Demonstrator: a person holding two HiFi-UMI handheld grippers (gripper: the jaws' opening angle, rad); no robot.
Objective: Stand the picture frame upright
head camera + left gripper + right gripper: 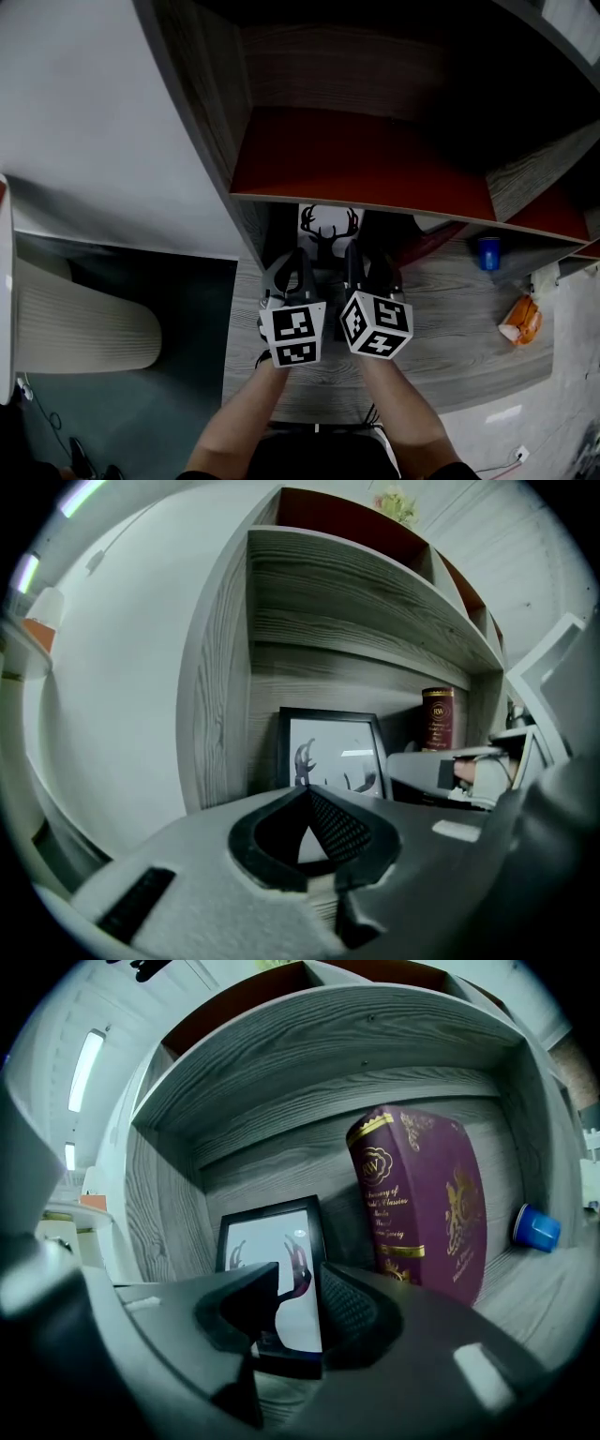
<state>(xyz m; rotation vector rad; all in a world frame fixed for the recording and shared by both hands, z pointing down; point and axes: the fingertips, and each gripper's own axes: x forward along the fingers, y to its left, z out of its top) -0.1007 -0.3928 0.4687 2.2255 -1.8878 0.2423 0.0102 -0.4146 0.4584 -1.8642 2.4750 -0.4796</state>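
The black picture frame [328, 228] with a deer-antler print stands upright at the back of the lower shelf cubby, leaning on the back wall. My left gripper [301, 259] is just in front of its left part. In the left gripper view the left gripper [307, 791] is shut with nothing between its tips, and the frame [334, 749] shows beyond them. My right gripper [355, 253] is in front of the frame's right part. In the right gripper view the right gripper [300, 1286] is open, and the frame's [274, 1252] right edge and lower corner show through the gap.
A purple book [422, 1204] stands right of the frame, leaning left. A blue cup [489, 253] and an orange packet [520, 321] lie further right on the wooden surface [441, 337]. The cubby's left wall [217, 714] is close beside the frame. A red shelf [356, 169] overhangs.
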